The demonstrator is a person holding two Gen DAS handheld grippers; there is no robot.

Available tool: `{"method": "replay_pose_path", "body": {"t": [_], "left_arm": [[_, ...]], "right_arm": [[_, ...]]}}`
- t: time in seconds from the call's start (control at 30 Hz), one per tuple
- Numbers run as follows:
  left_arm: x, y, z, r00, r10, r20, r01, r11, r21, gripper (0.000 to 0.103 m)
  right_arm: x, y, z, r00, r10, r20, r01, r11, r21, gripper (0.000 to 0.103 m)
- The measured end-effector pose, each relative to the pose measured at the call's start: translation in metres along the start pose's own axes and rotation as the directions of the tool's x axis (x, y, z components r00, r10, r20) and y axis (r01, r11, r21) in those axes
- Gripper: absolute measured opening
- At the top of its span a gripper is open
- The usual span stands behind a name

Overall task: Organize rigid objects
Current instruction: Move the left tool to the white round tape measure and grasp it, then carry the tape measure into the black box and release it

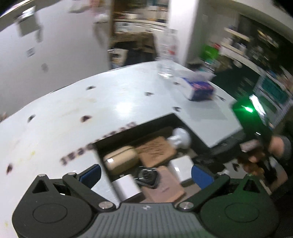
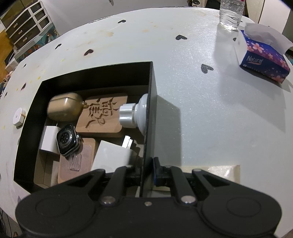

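A black open box (image 2: pixel 148 102) sits on the white table and holds a beige earbud case (image 2: pixel 64 107), a carved wooden plaque (image 2: pixel 102 114), a smartwatch (image 2: pixel 66 140), a white charger (image 2: pixel 48 141), a pink card (image 2: pixel 77 161), a white adapter (image 2: pixel 113 154) and a white knob bottle (image 2: pixel 134 114). My right gripper (image 2: pixel 147 172) is shut on the box's right wall. My left gripper (image 1: pixel 145 172) is open and empty, hovering over the box (image 1: pixel 172 119); the watch (image 1: pixel 146 176) lies between its fingers in view.
A blue tissue box (image 2: pixel 263 62) and a clear water bottle (image 2: pixel 230 14) stand at the table's far right. A small white round device (image 2: pixel 19 116) lies left of the box. The other hand-held gripper (image 1: pixel 256 117) with a green light shows at the right.
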State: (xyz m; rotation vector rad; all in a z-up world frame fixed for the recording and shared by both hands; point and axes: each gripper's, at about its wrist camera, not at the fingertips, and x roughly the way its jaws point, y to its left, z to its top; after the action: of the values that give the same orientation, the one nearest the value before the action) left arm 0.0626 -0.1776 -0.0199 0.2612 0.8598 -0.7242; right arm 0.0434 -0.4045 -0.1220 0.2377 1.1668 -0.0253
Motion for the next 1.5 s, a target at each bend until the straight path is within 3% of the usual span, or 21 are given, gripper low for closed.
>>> {"method": "replay_pose_path", "body": {"t": [0.2,0.37,0.5,0.63,0.77,0.83,1.17,1.3,1.4,1.5], "left_arm": [[-0.008,0.036,-0.013,0.991,0.134,0.006,-0.131,0.977,-0.167,0.103],[-0.010,0.066,-0.027,0.972,0.236,-0.017,-0.230,0.928,-0.293,0.103],[-0.007,0.092,-0.039,0.941,0.333,-0.057,-0.328,0.865,-0.379,0.103],[0.001,0.119,-0.048,0.900,0.421,-0.110,-0.424,0.789,-0.445,0.103],[0.008,0.142,-0.058,0.862,0.488,-0.133,-0.491,0.744,-0.454,0.101],[0.014,0.150,-0.060,0.846,0.511,-0.150,-0.519,0.729,-0.446,0.095],[0.046,0.173,-0.069,0.835,0.510,-0.207,-0.547,0.731,-0.407,0.082],[0.049,0.174,-0.071,0.843,0.501,-0.196,-0.535,0.745,-0.399,0.075],[0.048,0.173,-0.070,0.864,0.473,-0.173,-0.501,0.770,-0.396,0.055],[0.048,0.170,-0.068,0.859,0.476,-0.186,-0.510,0.773,-0.377,0.055]], "right_arm": [[0.000,0.000,0.000,1.000,-0.001,0.000,0.001,1.000,0.002,0.010],[0.000,0.001,0.001,1.000,-0.004,0.001,0.004,1.000,0.005,0.010],[0.001,0.001,0.001,1.000,-0.006,0.001,0.006,1.000,0.006,0.010],[0.001,0.001,0.002,1.000,-0.009,-0.001,0.009,1.000,0.005,0.009],[0.002,0.001,0.001,1.000,-0.010,-0.001,0.010,1.000,0.010,0.009],[0.002,0.001,0.002,1.000,-0.011,-0.001,0.011,1.000,0.014,0.009],[0.003,-0.001,0.002,1.000,-0.017,-0.001,0.017,0.999,0.033,0.009],[0.003,-0.001,0.002,1.000,-0.019,0.000,0.019,0.999,0.038,0.009],[0.003,-0.001,0.002,1.000,-0.021,0.001,0.021,0.999,0.040,0.009],[0.003,-0.001,0.002,1.000,-0.021,-0.001,0.021,0.999,0.040,0.009]]}}
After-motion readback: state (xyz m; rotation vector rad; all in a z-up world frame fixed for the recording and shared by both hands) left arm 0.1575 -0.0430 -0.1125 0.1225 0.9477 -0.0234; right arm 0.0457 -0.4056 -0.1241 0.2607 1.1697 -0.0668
